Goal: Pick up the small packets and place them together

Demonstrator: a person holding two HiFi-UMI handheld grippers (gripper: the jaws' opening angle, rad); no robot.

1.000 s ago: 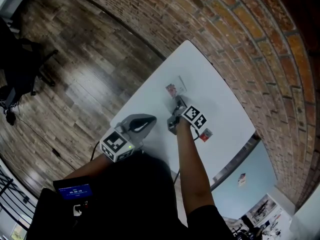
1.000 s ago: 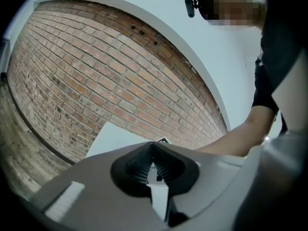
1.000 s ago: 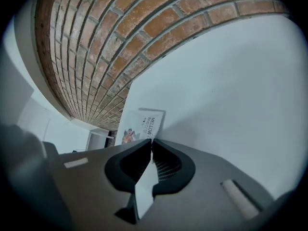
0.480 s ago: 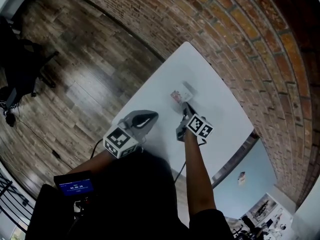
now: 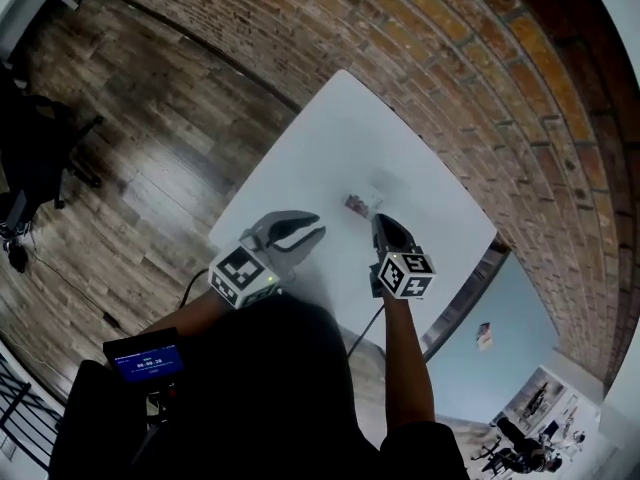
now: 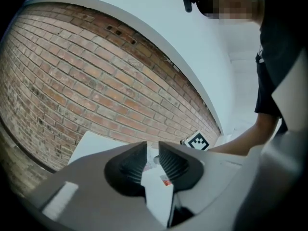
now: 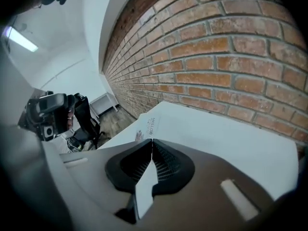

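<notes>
Left claw (image 6: pixel 152 146), just opening, stands narrowly apart, empty; right claw (image 7: pixel 152 141) is closed, empty; packets (image 5: pixel 358 204) lie together on bench (image 5: pixel 330 138).

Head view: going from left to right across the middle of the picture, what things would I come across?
Dark chair → wooden floor → left gripper, whose jaws have just been opening with nothing between them → small packets → right gripper → brick wall.
</notes>
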